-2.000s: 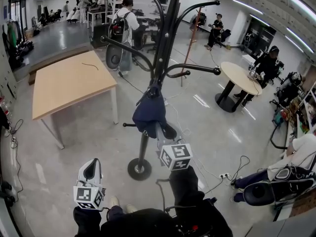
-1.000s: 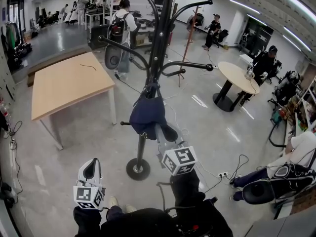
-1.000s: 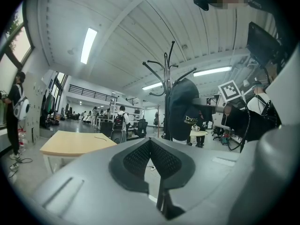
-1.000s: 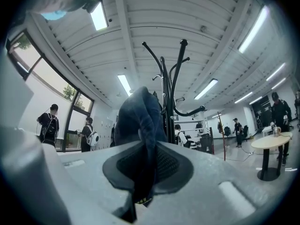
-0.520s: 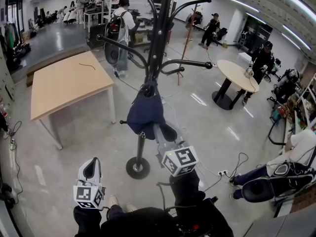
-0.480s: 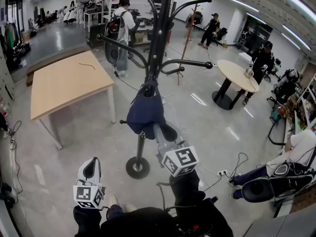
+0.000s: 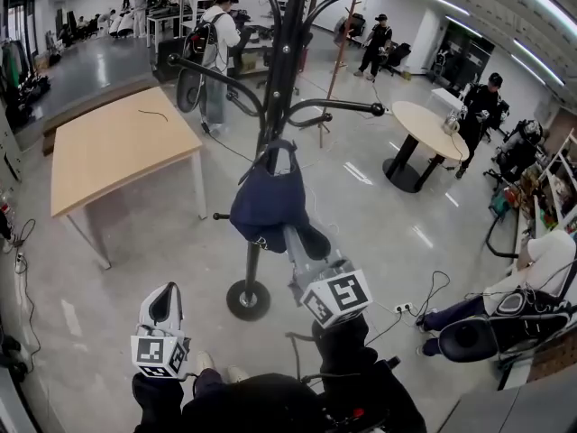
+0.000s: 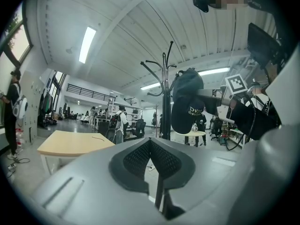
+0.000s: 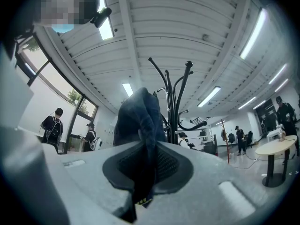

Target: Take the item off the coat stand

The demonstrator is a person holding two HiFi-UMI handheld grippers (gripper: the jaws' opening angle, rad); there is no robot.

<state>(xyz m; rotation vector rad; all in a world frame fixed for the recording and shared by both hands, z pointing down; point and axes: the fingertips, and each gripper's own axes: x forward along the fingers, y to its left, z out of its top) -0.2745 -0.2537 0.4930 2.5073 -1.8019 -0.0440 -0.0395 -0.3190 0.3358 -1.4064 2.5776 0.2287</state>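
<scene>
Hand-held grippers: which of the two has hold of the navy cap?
The right hand-held gripper: its jaws are closed on the navy cap at the coat stand. The left hand-held gripper sits low, jaws together on nothing.

A large hall with a glossy grey floor [image 7: 135,242] holds a pale rectangular wooden worktop [image 7: 117,147] and a round pedestal table [image 7: 431,126], under a ribbed white ceiling [image 9: 187,22] with strip lights [image 9: 253,33] and tall windows [image 9: 70,96].
</scene>
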